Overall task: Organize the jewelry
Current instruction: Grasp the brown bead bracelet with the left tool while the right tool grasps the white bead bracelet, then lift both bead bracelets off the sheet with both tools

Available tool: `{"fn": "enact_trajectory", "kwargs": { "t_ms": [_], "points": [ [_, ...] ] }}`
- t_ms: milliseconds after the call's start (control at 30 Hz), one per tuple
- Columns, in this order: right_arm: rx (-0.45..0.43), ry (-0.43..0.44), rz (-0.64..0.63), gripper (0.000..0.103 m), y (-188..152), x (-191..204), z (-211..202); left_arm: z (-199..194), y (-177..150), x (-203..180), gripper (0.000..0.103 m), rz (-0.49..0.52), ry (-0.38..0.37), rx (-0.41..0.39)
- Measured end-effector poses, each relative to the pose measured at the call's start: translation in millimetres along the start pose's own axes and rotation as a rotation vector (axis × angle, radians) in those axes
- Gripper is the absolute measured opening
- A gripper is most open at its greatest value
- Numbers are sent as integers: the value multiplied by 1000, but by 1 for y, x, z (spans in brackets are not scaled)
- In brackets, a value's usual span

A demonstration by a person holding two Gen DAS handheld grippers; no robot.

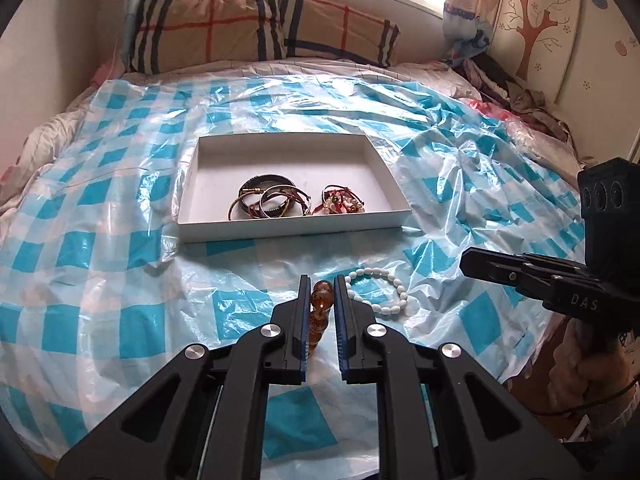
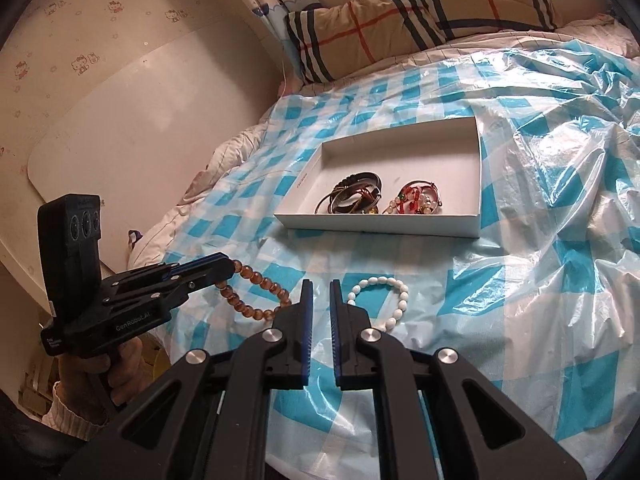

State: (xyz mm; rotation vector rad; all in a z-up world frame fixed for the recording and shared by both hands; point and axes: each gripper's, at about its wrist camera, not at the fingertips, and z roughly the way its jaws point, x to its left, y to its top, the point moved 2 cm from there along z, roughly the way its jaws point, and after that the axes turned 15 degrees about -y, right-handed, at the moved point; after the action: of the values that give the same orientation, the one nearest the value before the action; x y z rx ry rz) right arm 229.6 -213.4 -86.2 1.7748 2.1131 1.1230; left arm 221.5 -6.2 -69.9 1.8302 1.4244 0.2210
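Observation:
My left gripper [image 1: 322,280] is shut on an amber bead bracelet [image 1: 320,312] and holds it just above the bed; the right wrist view shows the bracelet [image 2: 256,292] hanging from the left gripper's tips [image 2: 224,268]. A white bead bracelet [image 1: 378,290] lies on the plastic sheet just right of it, also in the right wrist view [image 2: 380,300]. A white box [image 1: 188,216] holds several bangles [image 1: 268,200] and a red beaded piece [image 1: 342,202]. My right gripper [image 2: 318,284] is slightly open and empty, just left of the white bracelet.
A blue and white checked plastic sheet [image 1: 120,240] covers the bed. Plaid pillows [image 1: 256,28] lie at the head. A clothes pile [image 1: 520,96] sits at the far right. A white headboard panel [image 2: 120,120] stands beside the bed.

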Motion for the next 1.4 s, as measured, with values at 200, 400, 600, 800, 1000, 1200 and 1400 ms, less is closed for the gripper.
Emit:
{"fn": "enact_trajectory", "kwargs": {
  "t_ms": [200,400,600,800,1000,1200,1400],
  "points": [
    [75,-130,-122,64,-6,6,34,-9,-3,0,10,-8,7,-7],
    [166,-249,-197,64,-3,-3,98,-6,-5,5,10,-16,-1,0],
    [201,-305,-419,10,-28,26,117,-1,-6,9,10,-25,-1,5],
    [154,-99,-159,8,-22,10,73,-9,-5,5,10,-20,-1,-12],
    [56,57,-2,8,-13,8,24,-23,-2,-7,10,-3,-5,-36],
    [-37,117,53,8,1,11,-14,-34,1,-21,10,21,-5,-55],
    [-119,145,58,8,14,17,-45,-42,3,-32,10,46,14,-77]
  ]
}}
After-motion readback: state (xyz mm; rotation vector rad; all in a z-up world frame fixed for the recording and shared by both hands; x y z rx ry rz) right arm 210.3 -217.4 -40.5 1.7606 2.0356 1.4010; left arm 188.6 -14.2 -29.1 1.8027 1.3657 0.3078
